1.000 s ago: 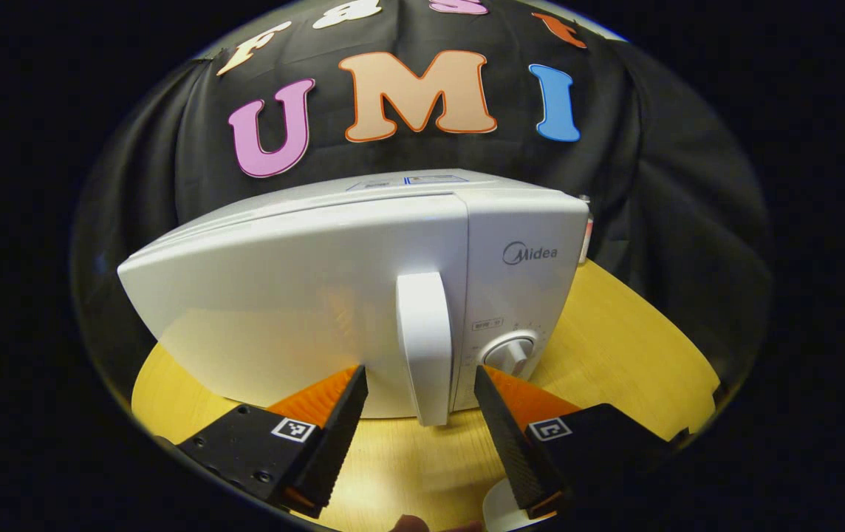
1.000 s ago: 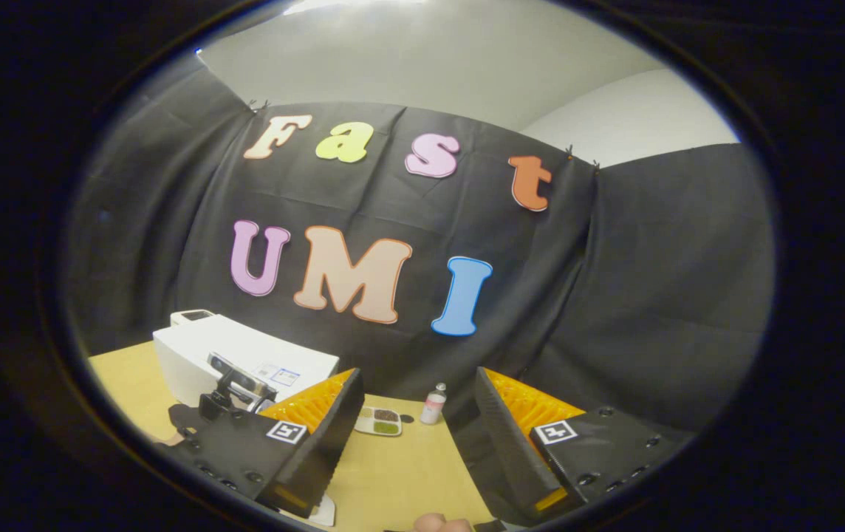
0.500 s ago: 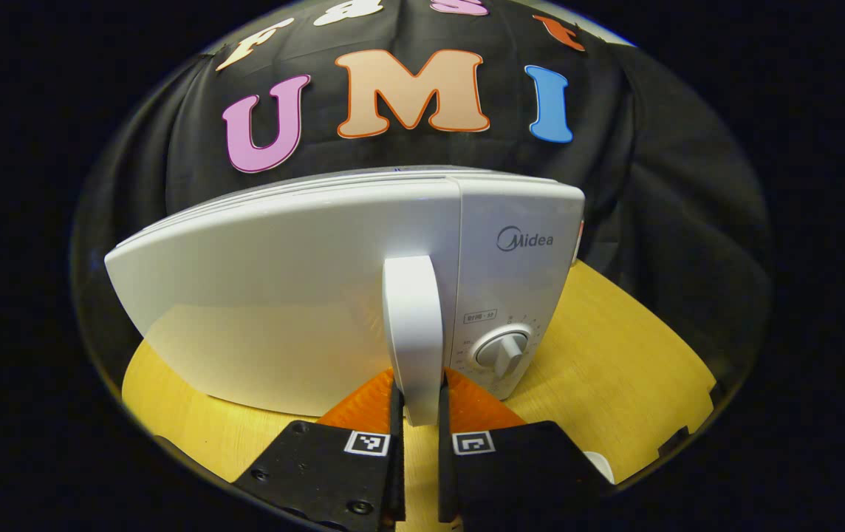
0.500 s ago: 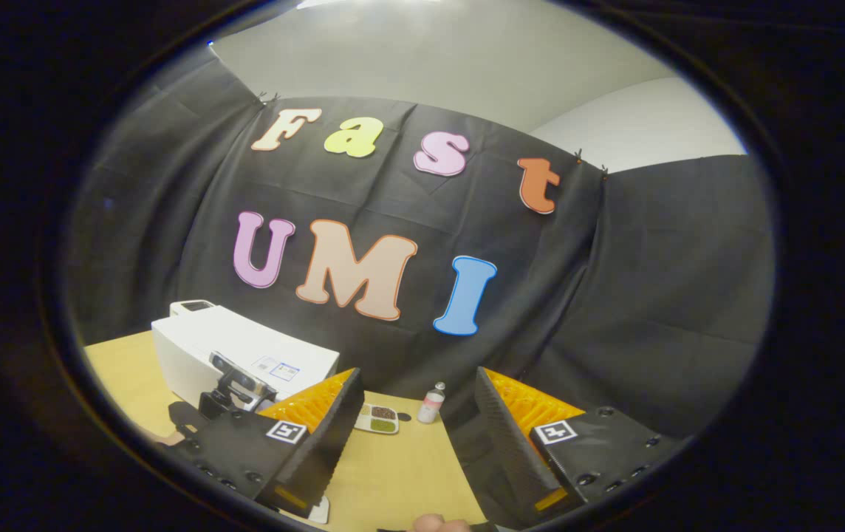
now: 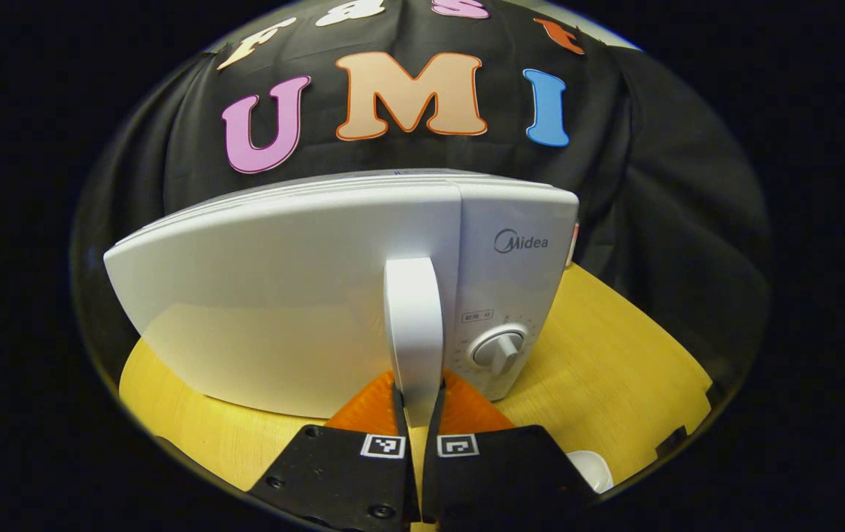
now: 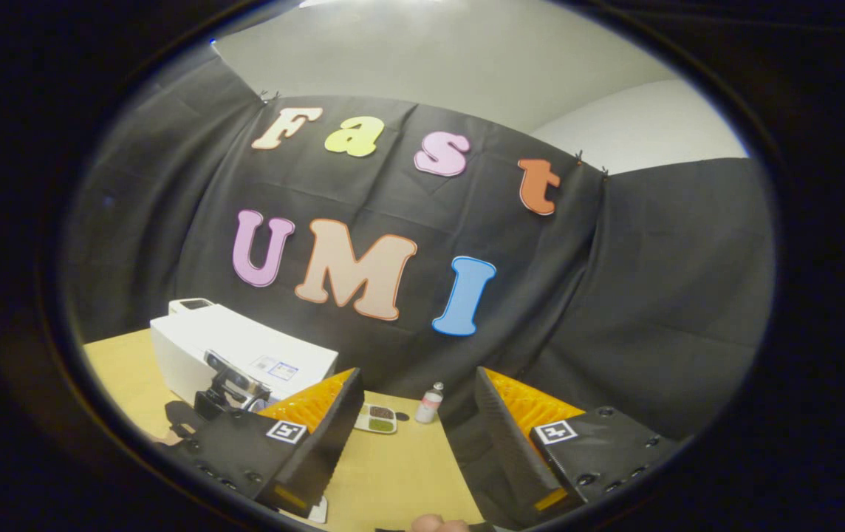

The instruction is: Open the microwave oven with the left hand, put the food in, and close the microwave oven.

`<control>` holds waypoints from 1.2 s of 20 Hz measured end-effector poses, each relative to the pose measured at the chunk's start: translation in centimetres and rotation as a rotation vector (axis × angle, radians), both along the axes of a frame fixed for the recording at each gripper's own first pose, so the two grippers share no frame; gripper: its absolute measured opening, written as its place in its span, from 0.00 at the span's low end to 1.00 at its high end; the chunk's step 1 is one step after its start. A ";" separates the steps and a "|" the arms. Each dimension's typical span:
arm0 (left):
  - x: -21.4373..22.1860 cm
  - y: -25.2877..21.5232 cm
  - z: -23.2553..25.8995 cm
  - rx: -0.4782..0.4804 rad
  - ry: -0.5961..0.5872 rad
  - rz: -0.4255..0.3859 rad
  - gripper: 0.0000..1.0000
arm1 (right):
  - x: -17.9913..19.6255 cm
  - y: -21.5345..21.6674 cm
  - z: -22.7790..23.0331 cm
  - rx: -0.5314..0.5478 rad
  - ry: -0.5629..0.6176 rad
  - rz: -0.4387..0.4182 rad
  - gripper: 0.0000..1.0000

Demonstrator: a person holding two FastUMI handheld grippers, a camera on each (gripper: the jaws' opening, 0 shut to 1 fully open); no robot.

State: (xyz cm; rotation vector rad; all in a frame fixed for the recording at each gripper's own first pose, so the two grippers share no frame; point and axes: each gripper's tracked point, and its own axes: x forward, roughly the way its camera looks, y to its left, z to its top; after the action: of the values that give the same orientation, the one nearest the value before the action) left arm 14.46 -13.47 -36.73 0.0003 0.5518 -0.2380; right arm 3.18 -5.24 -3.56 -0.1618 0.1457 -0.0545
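While your left claw [image 5: 415,403] sits low at the centre of the left gripper view, these lines hold:

Left claw: clenched on the door handle [image 5: 414,325], one finger pressed to each side of its lower end.
Door handle: a white upright bar on the right edge of the door, just left of the control panel.
Microwave oven [image 5: 334,281]: white, across the middle of the left gripper view, standing on the yellow desk [image 5: 614,369]; its door lies flush with the panel, so it reads as closed.
Dial [image 5: 498,349]: round, lower part of the control panel, just right of the handle.
Right claw [image 6: 419,425]: released, your fingers well apart at the bottom of the right gripper view, with nothing between them.
Food tray [image 6: 376,419]: small and compartmented, with dark and green portions, lying on the desk between your right claw's fingers in the picture but farther off.
Small bottle [image 6: 430,403]: upright, just right of the tray, near the cloth wall.
Microwave oven from your right claw: lower left of the right gripper view, with the left gripper's body in front of it.
White object [image 5: 591,470]: lower right of the left gripper view, at the desk edge; you cannot tell what it is.
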 end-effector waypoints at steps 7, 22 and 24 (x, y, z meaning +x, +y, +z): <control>-6.2 1.6 0.6 0.015 -0.006 -0.046 0.00 | 0.4 0.5 -0.1 0.004 -0.012 0.011 0.97; -21.5 16.4 1.6 0.057 0.095 0.097 0.19 | -0.6 9.2 -2.6 0.219 0.022 0.197 0.97; -22.5 19.0 1.8 0.050 0.101 0.170 0.38 | -0.8 9.7 -3.2 0.239 0.027 0.197 0.97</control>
State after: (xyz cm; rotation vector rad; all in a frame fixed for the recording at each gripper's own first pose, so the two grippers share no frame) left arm -8.02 5.51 -34.93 -0.0104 0.6546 -0.0586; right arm 2.41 4.51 -6.77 0.0617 0.1611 0.1613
